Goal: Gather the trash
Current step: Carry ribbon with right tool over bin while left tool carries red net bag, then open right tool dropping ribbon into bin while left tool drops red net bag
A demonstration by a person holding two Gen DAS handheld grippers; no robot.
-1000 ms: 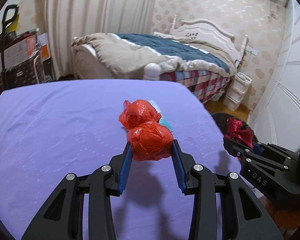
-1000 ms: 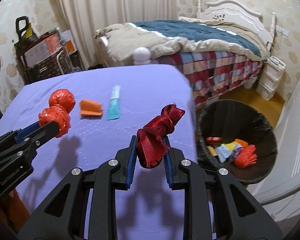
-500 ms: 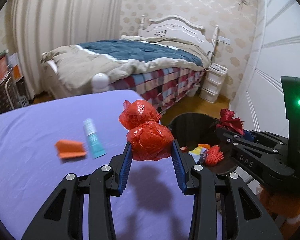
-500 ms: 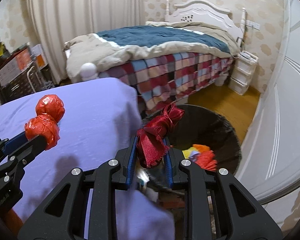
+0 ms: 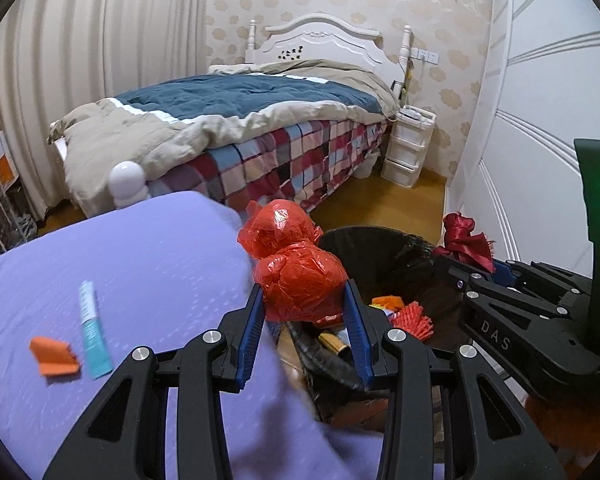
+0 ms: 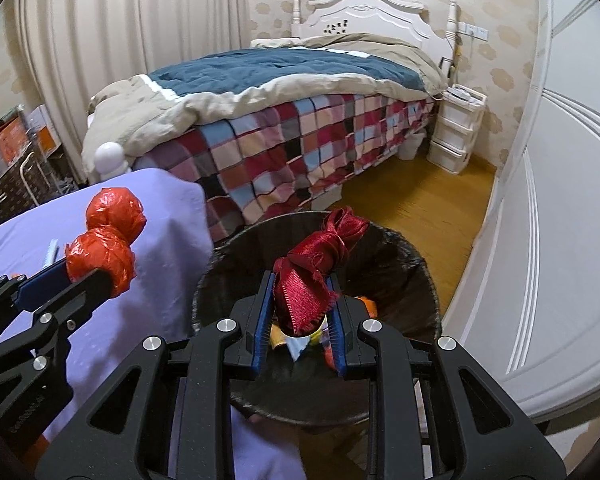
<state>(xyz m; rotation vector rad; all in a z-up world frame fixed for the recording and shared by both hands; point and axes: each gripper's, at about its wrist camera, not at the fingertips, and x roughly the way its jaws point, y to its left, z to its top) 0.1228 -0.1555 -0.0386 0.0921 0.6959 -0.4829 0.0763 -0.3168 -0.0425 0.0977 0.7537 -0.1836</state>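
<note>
The left gripper (image 5: 304, 312) is clamped on a crumpled red plastic bag (image 5: 296, 268), both blue pads pressing its lower lobe, and holds it at the purple table's (image 5: 140, 264) edge, just at 9 o'clock of the black trash bin (image 5: 384, 248). The right gripper (image 6: 298, 316) grips a dark red ribbon (image 6: 312, 276) with its jaws narrow, directly above the bin's open mouth (image 6: 400, 264). Inside the bin lie orange and yellow scraps and a gold tube. On the table, at 8 o'clock from the red bag in the left wrist view, a teal tube (image 5: 92, 332) lies just beside an orange scrap (image 5: 54, 356). A bed (image 5: 236, 120) with a checked cover stands at 12 o'clock beyond.
</note>
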